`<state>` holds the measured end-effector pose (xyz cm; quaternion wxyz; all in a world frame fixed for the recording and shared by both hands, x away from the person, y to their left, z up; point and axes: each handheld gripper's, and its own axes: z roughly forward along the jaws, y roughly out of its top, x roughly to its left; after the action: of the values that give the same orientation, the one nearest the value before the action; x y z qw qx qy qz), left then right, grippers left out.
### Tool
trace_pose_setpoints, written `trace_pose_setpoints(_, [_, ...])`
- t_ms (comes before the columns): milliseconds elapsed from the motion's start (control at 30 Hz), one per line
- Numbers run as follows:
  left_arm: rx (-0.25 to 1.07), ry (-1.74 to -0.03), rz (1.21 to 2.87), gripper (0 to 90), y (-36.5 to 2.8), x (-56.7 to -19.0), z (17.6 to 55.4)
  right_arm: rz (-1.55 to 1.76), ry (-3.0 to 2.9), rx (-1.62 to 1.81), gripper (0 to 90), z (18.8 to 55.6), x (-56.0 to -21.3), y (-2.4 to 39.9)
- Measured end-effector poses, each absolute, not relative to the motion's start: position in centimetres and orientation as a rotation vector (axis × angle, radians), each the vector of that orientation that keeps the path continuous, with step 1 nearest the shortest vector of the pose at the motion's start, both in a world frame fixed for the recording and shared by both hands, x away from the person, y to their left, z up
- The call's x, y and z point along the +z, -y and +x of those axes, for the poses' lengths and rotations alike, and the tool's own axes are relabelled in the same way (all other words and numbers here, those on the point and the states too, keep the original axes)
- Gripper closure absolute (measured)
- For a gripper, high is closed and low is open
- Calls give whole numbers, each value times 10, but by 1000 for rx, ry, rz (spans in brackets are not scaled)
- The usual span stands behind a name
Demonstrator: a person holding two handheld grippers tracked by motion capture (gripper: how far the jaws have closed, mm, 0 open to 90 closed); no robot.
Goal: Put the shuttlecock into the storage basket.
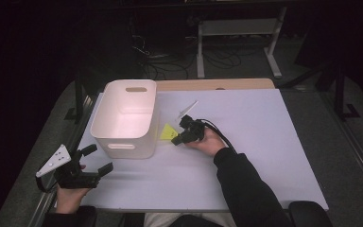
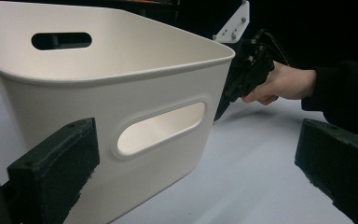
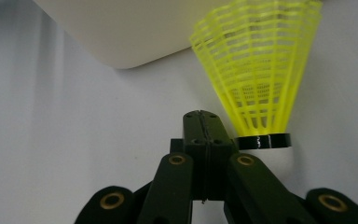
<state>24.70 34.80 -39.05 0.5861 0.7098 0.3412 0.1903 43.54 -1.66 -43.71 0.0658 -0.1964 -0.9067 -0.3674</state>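
Observation:
A yellow plastic shuttlecock (image 1: 168, 131) lies on the white table (image 1: 264, 142), just right of a white plastic bin (image 1: 127, 146). My right gripper (image 1: 176, 140) rests low on the table with its tips at the shuttlecock's base. In the right gripper view the right gripper (image 3: 204, 119) has its jaws pressed together, and the shuttlecock (image 3: 256, 70) sits beside them on the right, not between them. My left gripper (image 1: 99, 159) is held near the table's front left corner, open. In the left gripper view the left gripper (image 2: 196, 158) faces the bin (image 2: 121, 93) with nothing between its jaws.
The bin has handle slots and looks empty in the high view. A wooden board (image 1: 217, 84) edges the table's far side. Beyond it are desk legs and cables on a dark floor. The right gripper (image 2: 247, 70) and the hand holding it appear past the bin's corner.

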Motion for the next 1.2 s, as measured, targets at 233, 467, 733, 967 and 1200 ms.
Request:
trace_pose_setpoints(233, [443,-796,1655,0,-348,-391,247,-595,2730,-1113,889,436,-436,18])
trace_pose_setpoints(467, [444,-795,1655,0,-348,-391,247,-597,2736,-1113,888,435,-432,21])
trace_pose_setpoints(733, [445,-795,1657,0,-348,-391,247,-590,2739,-1132,880,437,-423,27])
trace_pose_setpoints(967, [444,-796,1656,0,-348,-391,247,-595,2756,-1135,749,438,-412,30])
trace_pose_setpoints(1200, [444,-796,1657,0,-348,-391,247,-631,2767,-1143,569,443,-406,35])
